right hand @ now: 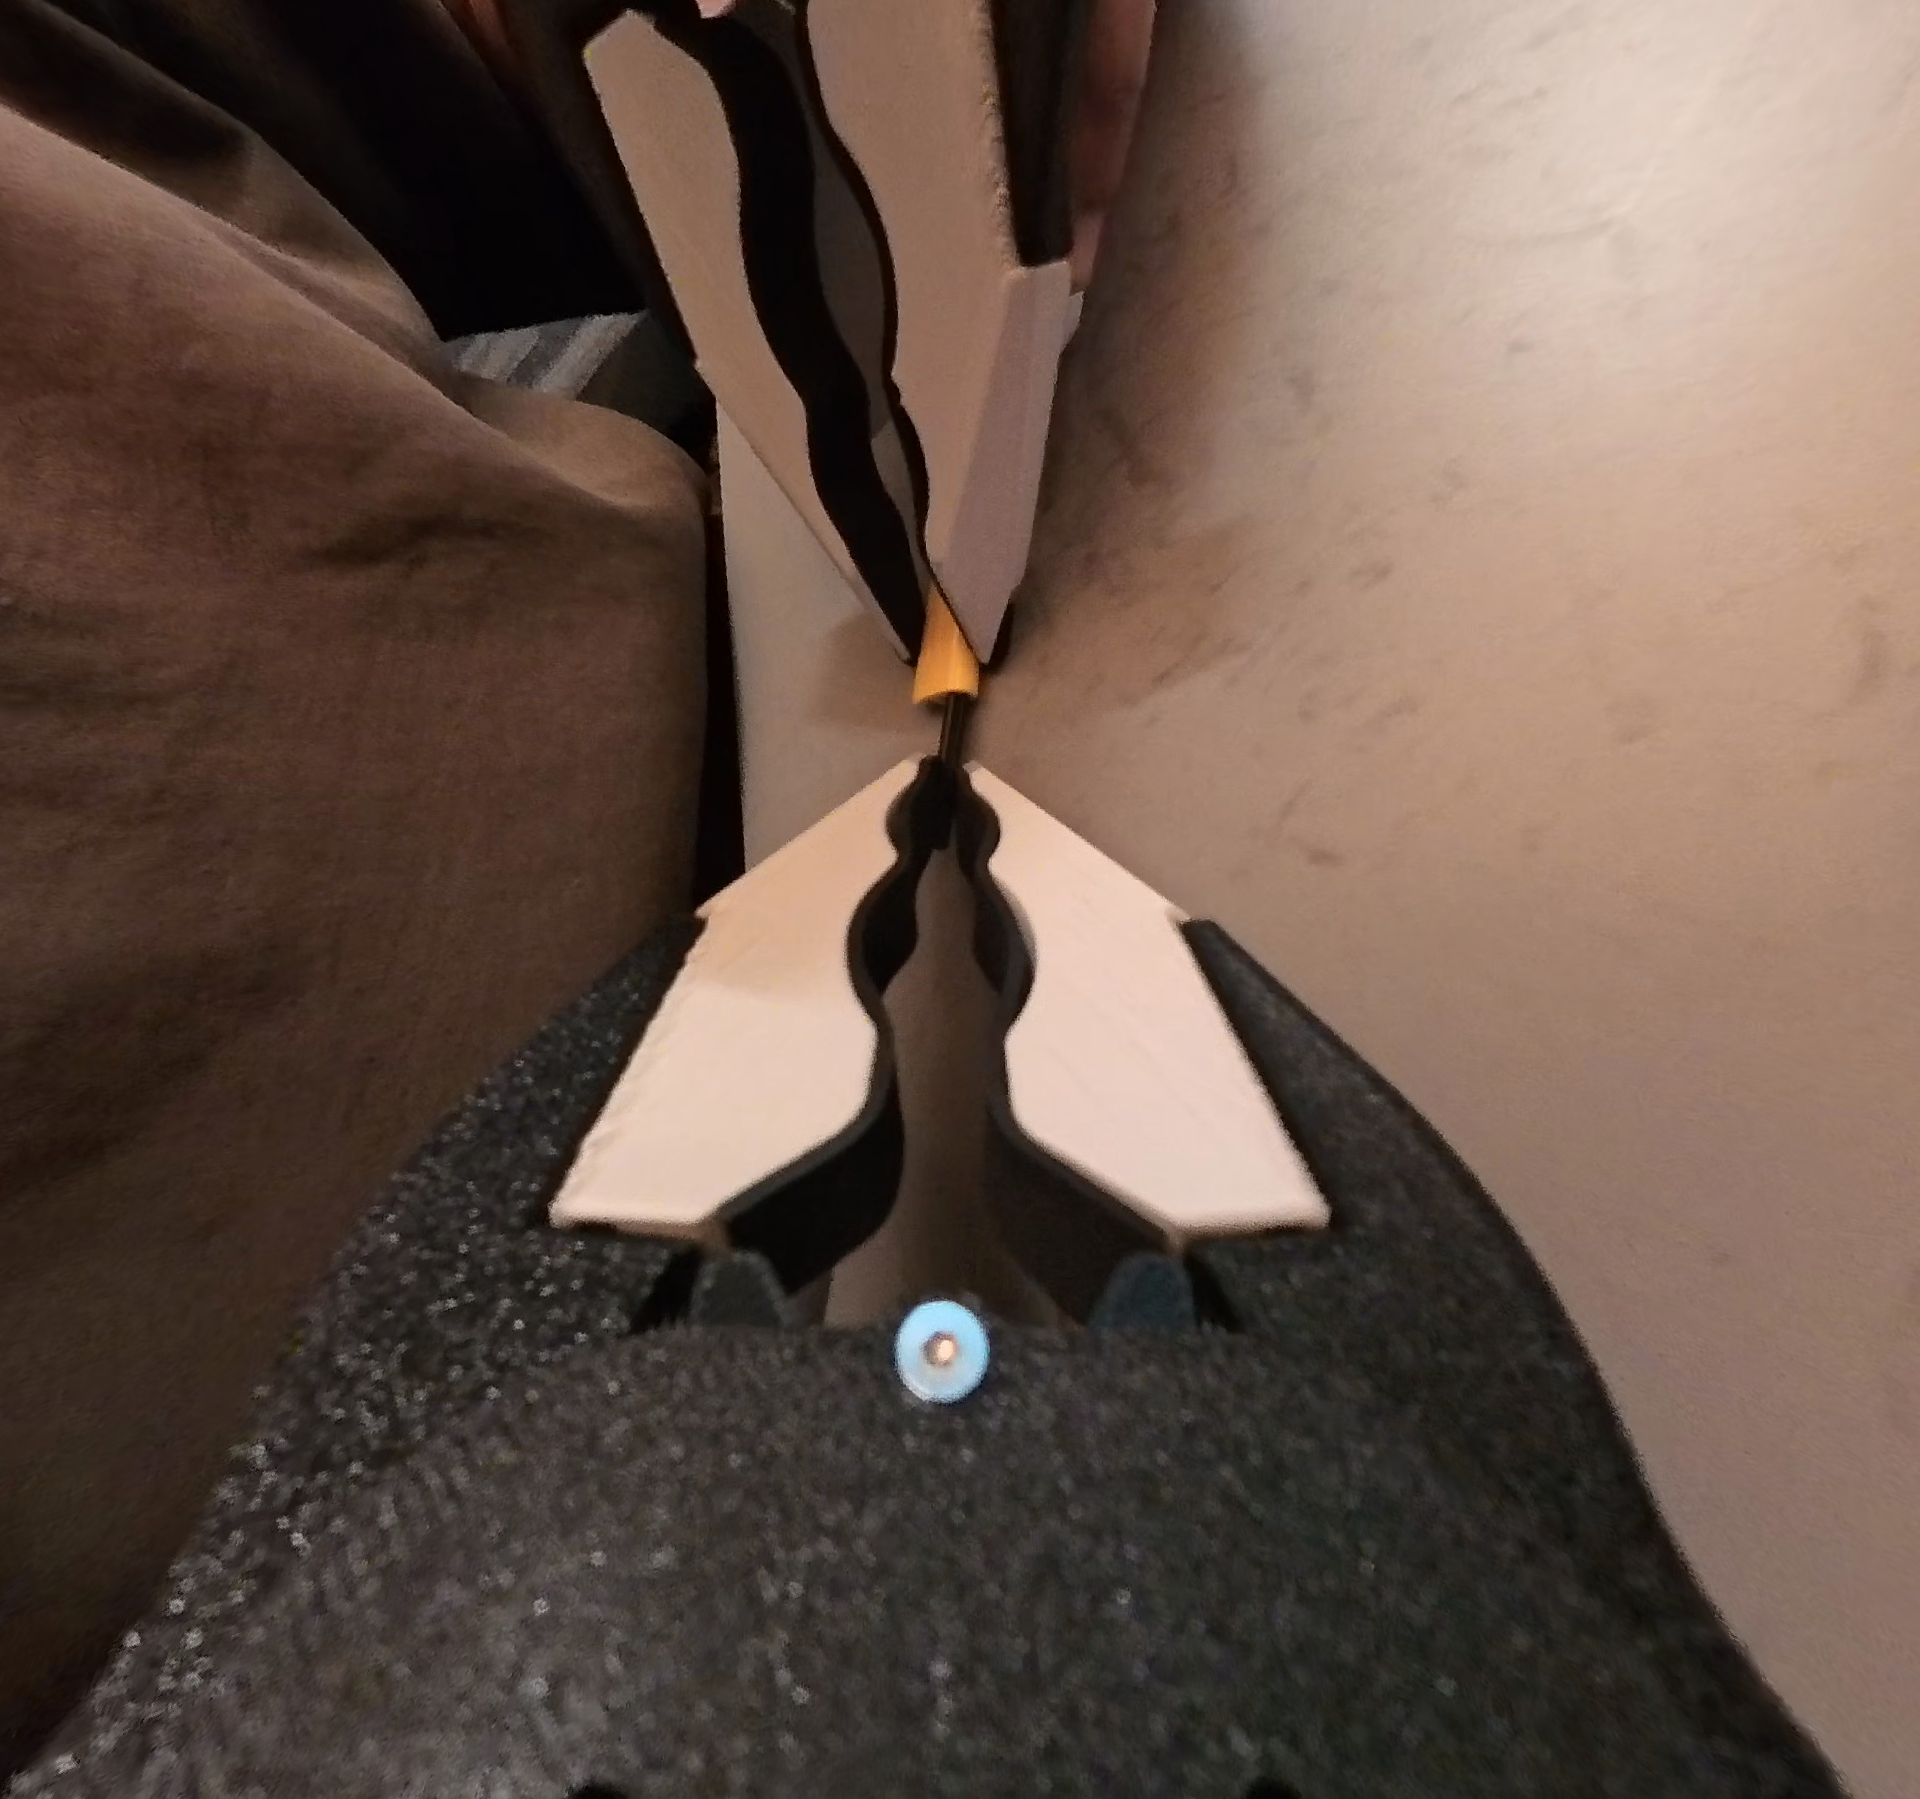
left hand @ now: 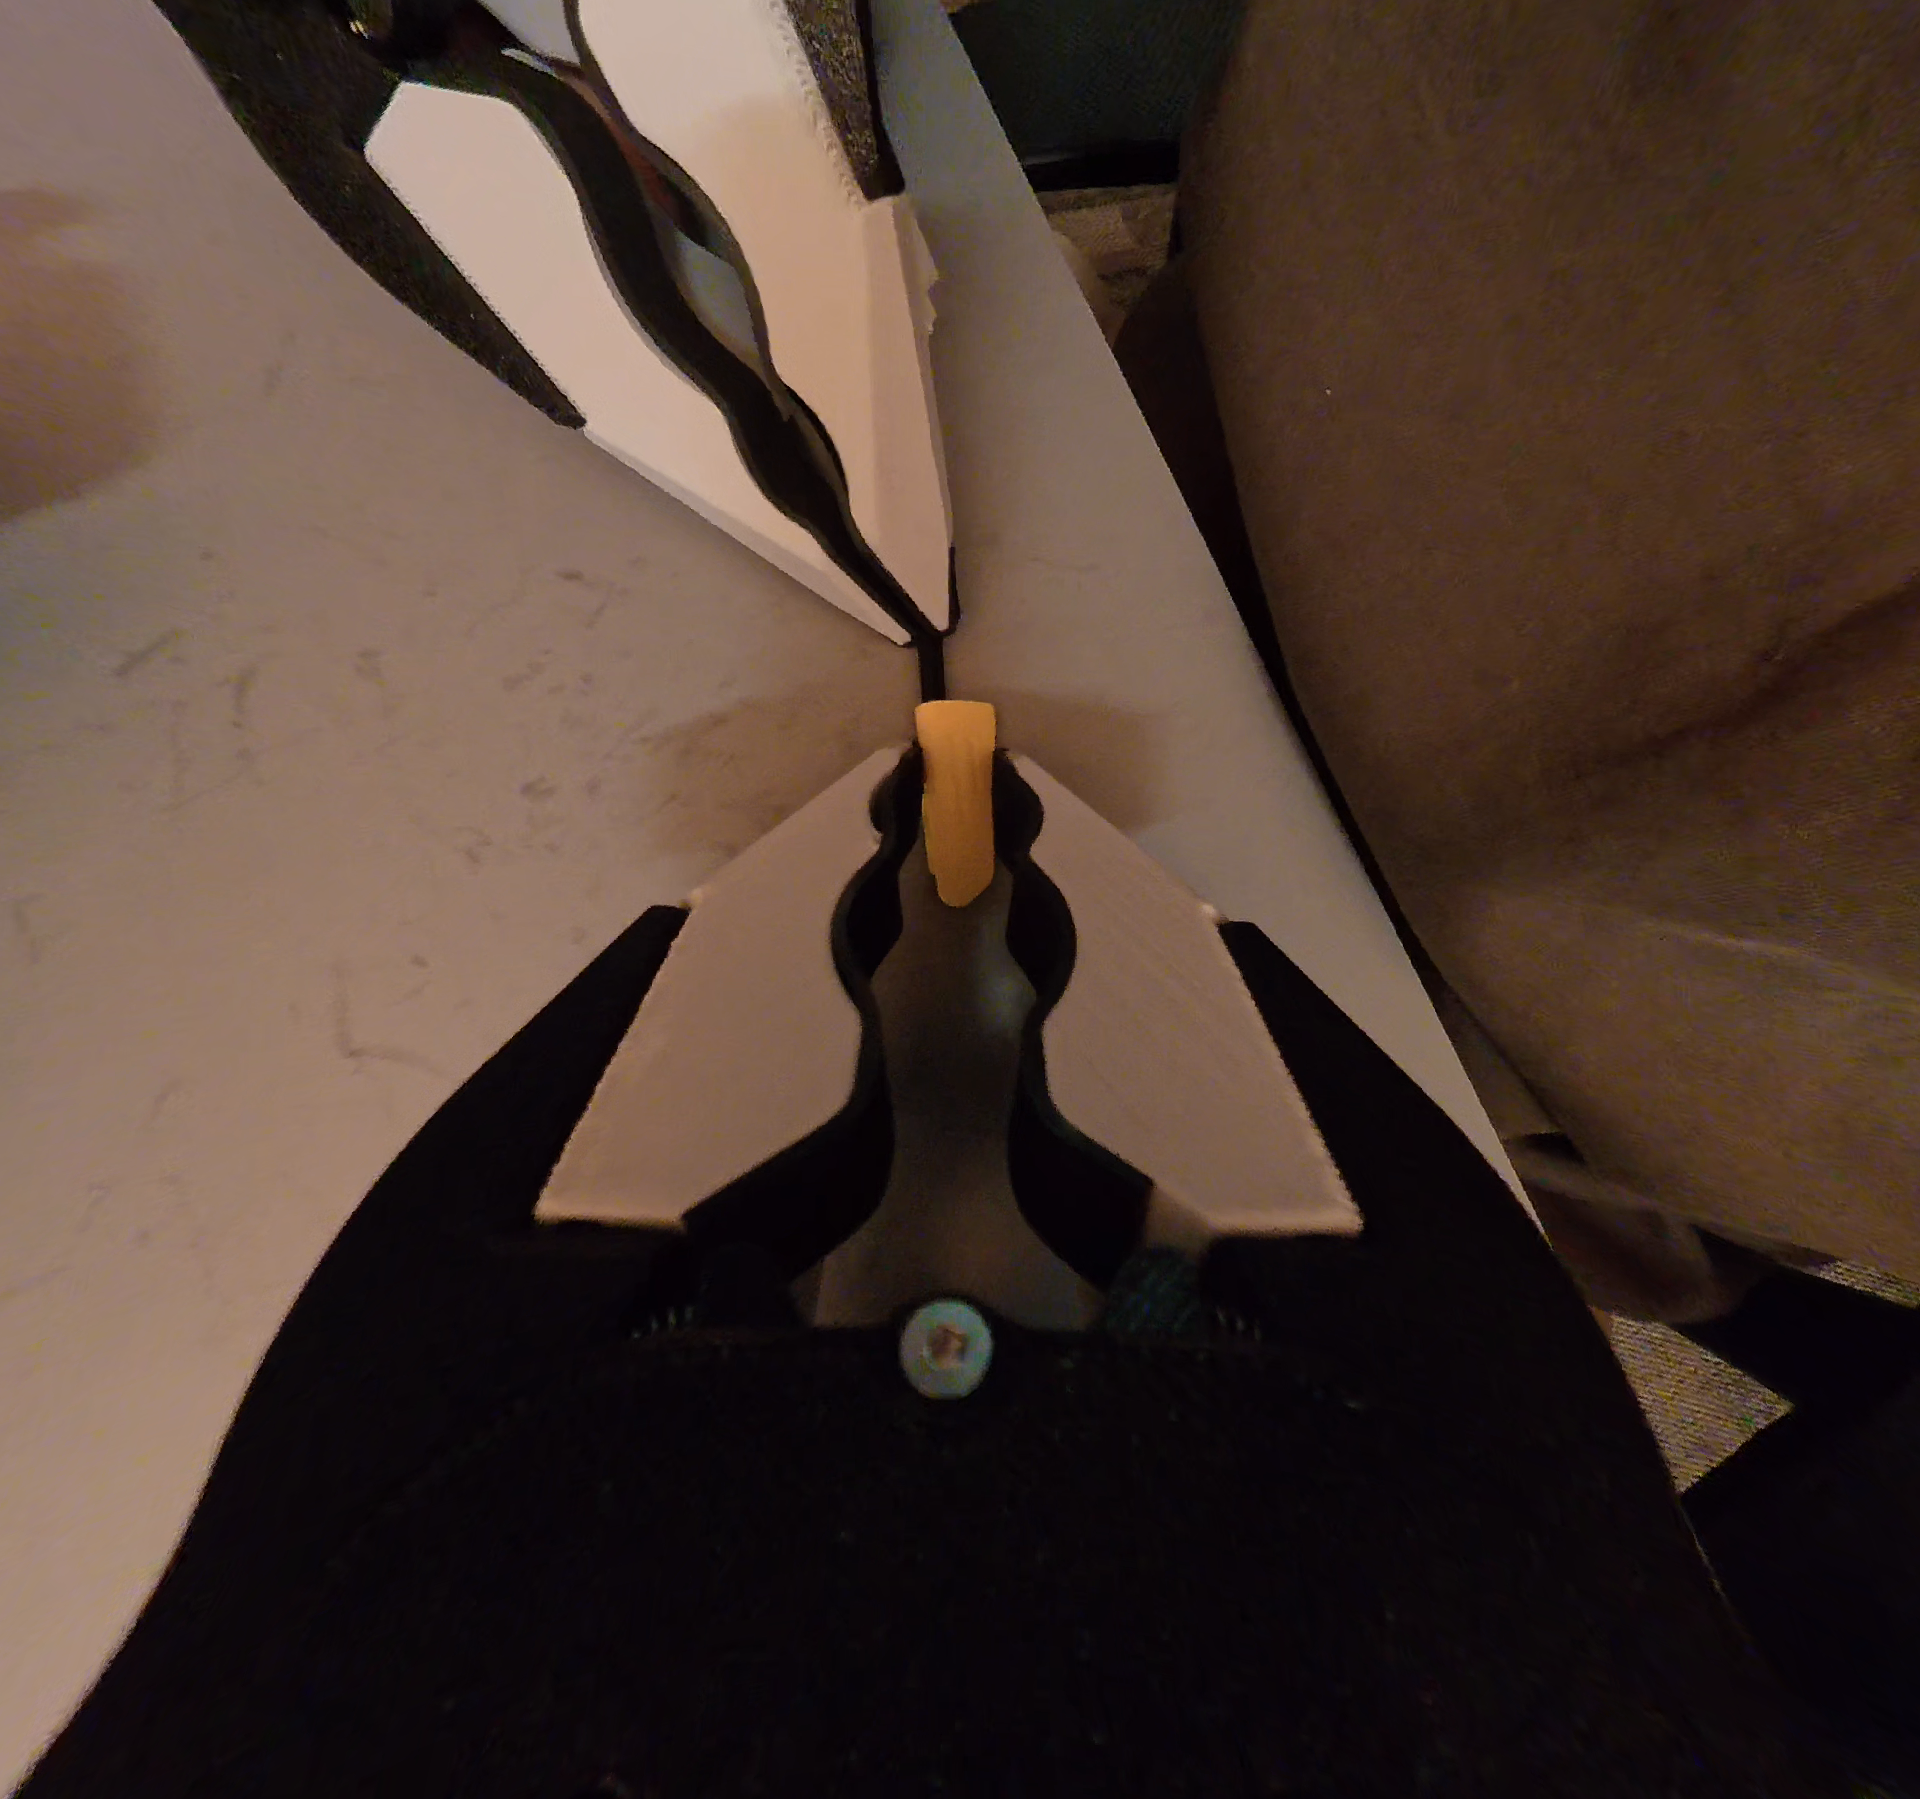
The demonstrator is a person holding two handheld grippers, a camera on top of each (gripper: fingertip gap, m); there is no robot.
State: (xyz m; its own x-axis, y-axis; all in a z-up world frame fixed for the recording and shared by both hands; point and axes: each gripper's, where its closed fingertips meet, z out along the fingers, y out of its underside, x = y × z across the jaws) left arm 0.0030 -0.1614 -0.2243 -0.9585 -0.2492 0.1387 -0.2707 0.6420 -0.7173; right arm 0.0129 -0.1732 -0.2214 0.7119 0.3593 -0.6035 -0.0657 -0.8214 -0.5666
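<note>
My left gripper (left hand: 954,762) is shut on a small yellow sleeve-like piece (left hand: 956,814), which stands upright between its tips. A thin black rod (left hand: 932,674) sticks out of the yellow piece's far end. My right gripper (left hand: 928,625) comes in from the top left, tip to tip with the left one, and is shut on that rod. In the right wrist view my right gripper (right hand: 943,770) pinches the black rod (right hand: 950,726), and the left gripper (right hand: 951,643) opposite holds the yellow piece (right hand: 940,669). Both are just above a white table (left hand: 312,814).
The white table top (right hand: 1455,606) is scuffed. Its edge runs right beside the grippers. A brown upholstered cushion (left hand: 1558,502) lies close along that edge and also shows in the right wrist view (right hand: 260,606). Dim, warm light. Both grippers' tips are close together, under 4 cm apart.
</note>
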